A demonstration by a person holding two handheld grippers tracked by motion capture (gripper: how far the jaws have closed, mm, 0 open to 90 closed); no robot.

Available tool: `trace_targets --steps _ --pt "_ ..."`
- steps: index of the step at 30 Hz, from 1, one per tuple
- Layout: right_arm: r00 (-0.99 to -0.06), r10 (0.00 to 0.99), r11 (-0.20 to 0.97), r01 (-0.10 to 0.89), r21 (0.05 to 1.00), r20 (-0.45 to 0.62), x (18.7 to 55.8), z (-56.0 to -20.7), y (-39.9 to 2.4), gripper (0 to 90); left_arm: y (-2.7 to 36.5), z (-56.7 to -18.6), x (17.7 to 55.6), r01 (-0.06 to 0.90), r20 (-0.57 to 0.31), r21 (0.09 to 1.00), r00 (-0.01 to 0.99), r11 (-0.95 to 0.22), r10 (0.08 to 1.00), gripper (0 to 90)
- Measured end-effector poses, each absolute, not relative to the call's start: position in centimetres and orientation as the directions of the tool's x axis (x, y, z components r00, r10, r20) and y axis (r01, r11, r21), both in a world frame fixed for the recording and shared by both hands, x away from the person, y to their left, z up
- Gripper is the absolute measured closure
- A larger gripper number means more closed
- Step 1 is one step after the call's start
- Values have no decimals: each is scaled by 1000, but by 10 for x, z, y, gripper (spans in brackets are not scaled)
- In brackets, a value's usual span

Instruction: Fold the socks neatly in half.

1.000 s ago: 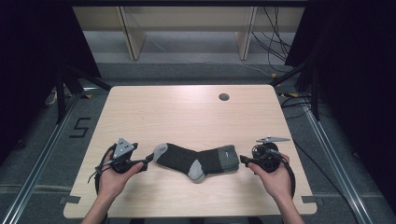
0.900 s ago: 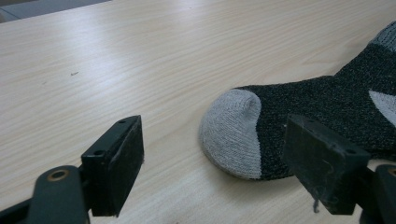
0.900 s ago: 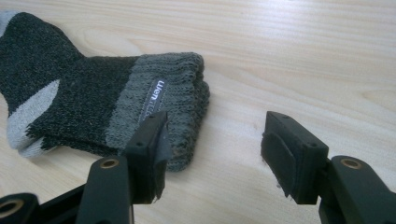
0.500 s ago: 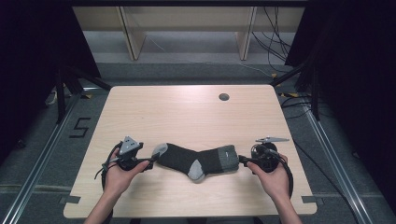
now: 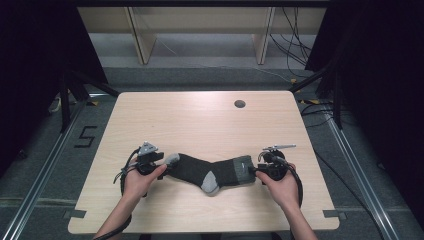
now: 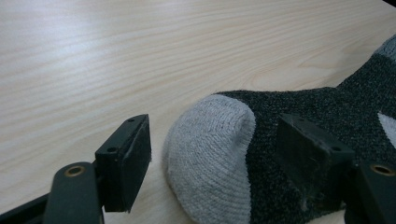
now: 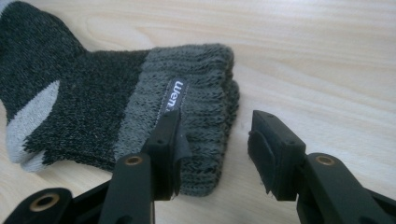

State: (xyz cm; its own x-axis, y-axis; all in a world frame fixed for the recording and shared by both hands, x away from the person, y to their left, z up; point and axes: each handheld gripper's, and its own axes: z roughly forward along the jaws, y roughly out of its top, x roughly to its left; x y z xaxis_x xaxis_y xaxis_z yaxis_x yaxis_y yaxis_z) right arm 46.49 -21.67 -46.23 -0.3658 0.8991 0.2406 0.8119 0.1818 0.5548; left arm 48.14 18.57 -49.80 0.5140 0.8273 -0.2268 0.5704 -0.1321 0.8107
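On the table (image 5: 200, 120) my left gripper (image 6: 212, 154) straddles the sock (image 5: 210, 170) toe, unclenched, closing; right gripper (image 7: 215, 154) closing around the cuff, pads not yet pressing; the sock's far side is hidden.

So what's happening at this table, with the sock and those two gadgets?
A person holds a two-jaw claw in each hand at a wooden table, working on a dark grey sock that lies flat near its front edge. The left claw straddles the light grey toe; the right claw straddles the ribbed cuff. Both claws' jaws have just been closing, with the sock between them, but neither pair of jaws pinches it yet.
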Motion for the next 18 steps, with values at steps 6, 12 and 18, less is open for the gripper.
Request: trace_targets --steps 6,12,18 --pt "-352 903 176 825 536 245 465 -466 -210 566 182 -502 483 617 -249 776 494 -134 833 237" --pt "-366 908 209 819 534 206 467 -470 -210 576 181 -506 485 633 -247 759 495 -152 833 238" --pt "-369 897 193 821 537 241 466 -473 -208 579 182 -510 487 650 -258 742 505 -166 823 298"
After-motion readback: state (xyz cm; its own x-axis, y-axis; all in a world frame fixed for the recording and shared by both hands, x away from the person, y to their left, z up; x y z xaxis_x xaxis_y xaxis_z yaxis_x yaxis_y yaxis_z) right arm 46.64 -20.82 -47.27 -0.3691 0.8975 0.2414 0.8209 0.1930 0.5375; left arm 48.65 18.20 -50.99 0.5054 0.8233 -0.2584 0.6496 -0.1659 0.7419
